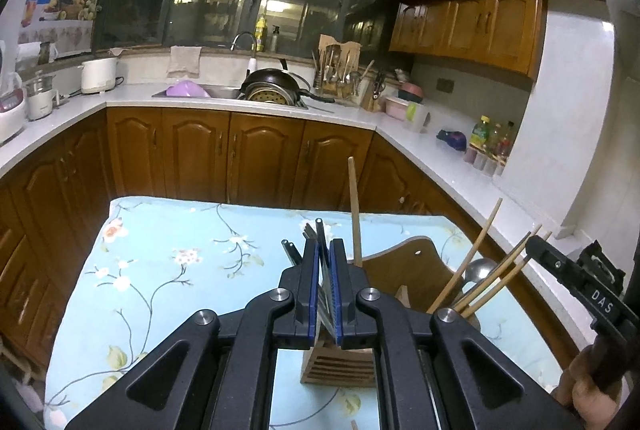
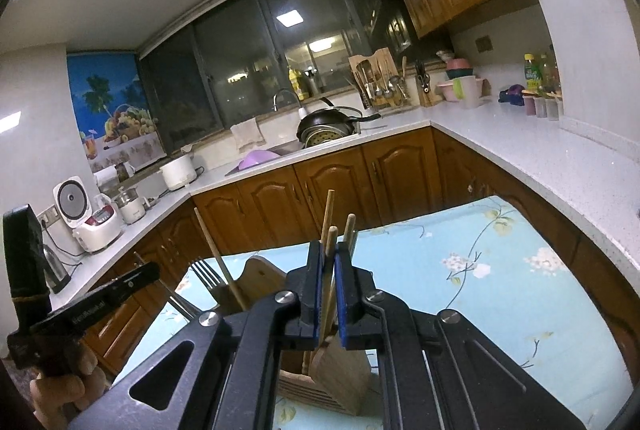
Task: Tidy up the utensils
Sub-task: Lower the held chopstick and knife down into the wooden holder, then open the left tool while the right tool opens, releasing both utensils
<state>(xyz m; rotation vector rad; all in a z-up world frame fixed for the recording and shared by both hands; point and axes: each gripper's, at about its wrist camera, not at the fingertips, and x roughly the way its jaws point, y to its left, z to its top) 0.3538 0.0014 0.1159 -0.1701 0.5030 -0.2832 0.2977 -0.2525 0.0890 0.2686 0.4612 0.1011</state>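
I saw left gripper (image 1: 325,250) clenched on one dark utensil (image 1: 322,230) | right gripper (image 2: 329,254) grasping one chopstick (image 2: 330,244) | one wooden holder (image 1: 340,366) at 6 o'clock on surface (image 1: 168,270)

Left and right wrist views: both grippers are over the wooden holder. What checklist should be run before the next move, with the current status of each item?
1. Right gripper closed on the wooden chopsticks: ok.
2. Left gripper closed on a dark utensil: ok; what kind of utensil it is, cannot tell.
3. Wooden holder upright on the floral cloth: ok.
4. Chopsticks' lower ends inside the holder: cannot tell, the jaws hide them.
5. Free slot under the dark utensil: cannot tell.
6. Grippers apart from each other: ok.
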